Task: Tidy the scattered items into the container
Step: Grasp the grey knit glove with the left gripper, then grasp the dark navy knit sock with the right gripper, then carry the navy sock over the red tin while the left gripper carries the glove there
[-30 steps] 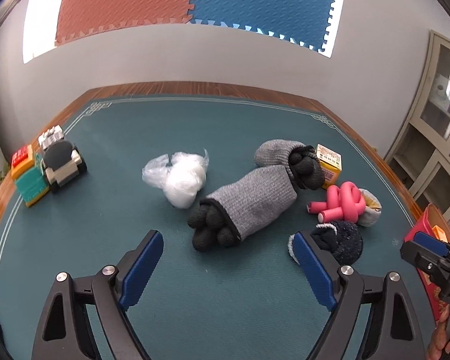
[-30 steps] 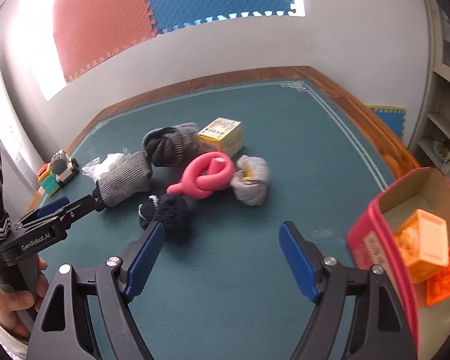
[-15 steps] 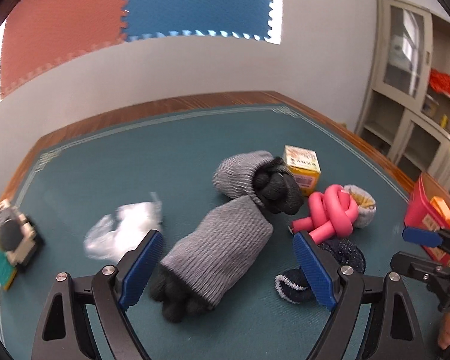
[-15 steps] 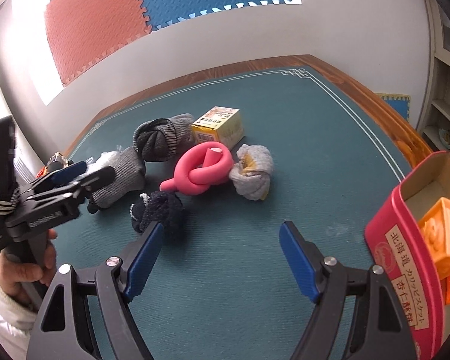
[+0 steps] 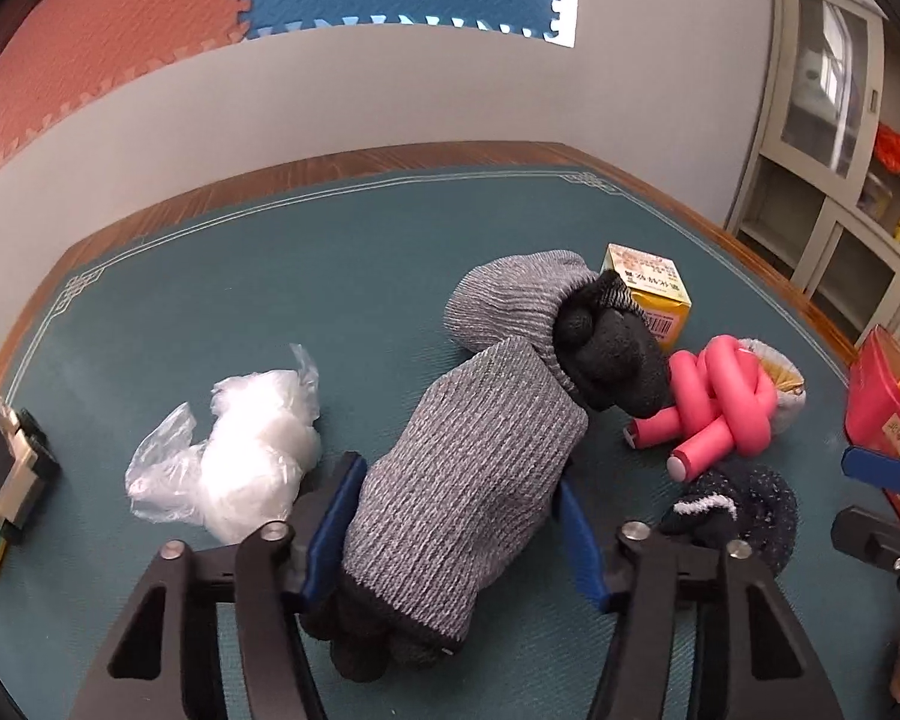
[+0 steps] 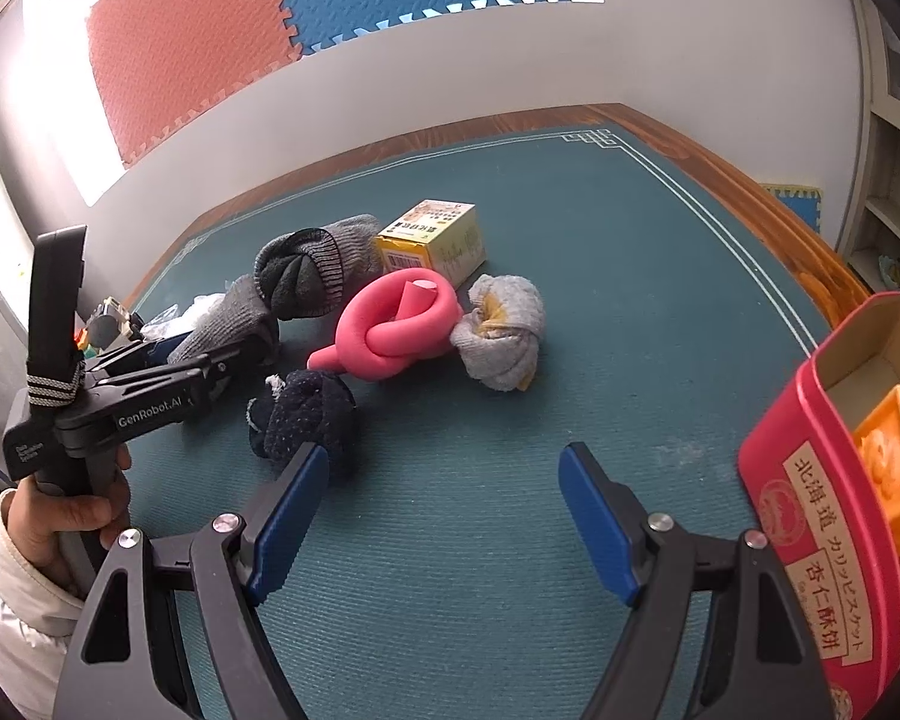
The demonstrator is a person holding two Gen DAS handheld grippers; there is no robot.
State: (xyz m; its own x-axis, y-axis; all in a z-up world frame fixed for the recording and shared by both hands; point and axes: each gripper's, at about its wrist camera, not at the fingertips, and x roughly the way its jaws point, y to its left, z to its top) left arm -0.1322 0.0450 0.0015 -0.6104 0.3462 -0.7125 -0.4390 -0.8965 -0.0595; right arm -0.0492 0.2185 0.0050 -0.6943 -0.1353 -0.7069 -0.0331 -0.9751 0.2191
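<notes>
My left gripper [image 5: 459, 531] has its blue pads on both sides of a grey knit glove with black fingers [image 5: 468, 480], touching it on the table mat. A second rolled grey glove [image 5: 510, 300] lies behind it. My right gripper [image 6: 444, 516] is open and empty above the mat, left of the red tin [image 6: 810, 516] that holds orange blocks [image 6: 894, 456]. A pink foam roller knot [image 6: 399, 324], a dark blue sock ball [image 6: 309, 420], a grey sock ball [image 6: 504, 330] and a yellow box [image 6: 432, 234] lie ahead of it.
A crumpled plastic bag [image 5: 240, 456] lies left of the glove. Toy blocks and a small toy car [image 5: 0, 468] sit at the table's left edge. A cabinet [image 5: 828, 180] stands beyond the right edge. The wall rises behind the table.
My left gripper has moved forward and down over the grey glove and its jaws have narrowed onto it. My right gripper has barely moved.
</notes>
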